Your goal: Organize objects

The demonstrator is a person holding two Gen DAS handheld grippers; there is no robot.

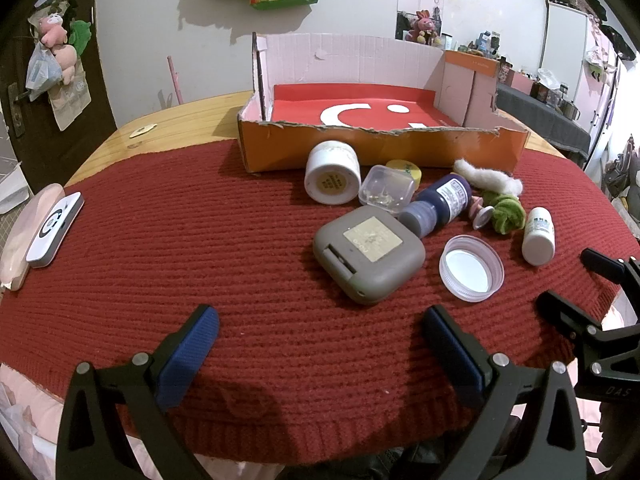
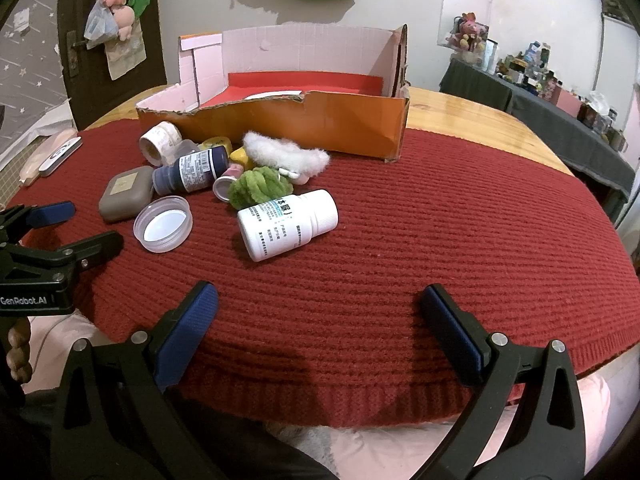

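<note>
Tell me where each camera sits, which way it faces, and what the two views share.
Left wrist: rides the open left gripper, tilted down across the red mat at the orange box; the right gripper shows at right.
Right wrist: rides the open right gripper, facing the same box; the left gripper and fingers show at left.
Shared: grey case, clear lid, white bottle.

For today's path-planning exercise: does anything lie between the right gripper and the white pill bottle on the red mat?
Nothing visible does. The right gripper is open and empty, and only bare red mat lies between its fingers and the white pill bottle, which lies on its side at the near edge of the pile.
</note>
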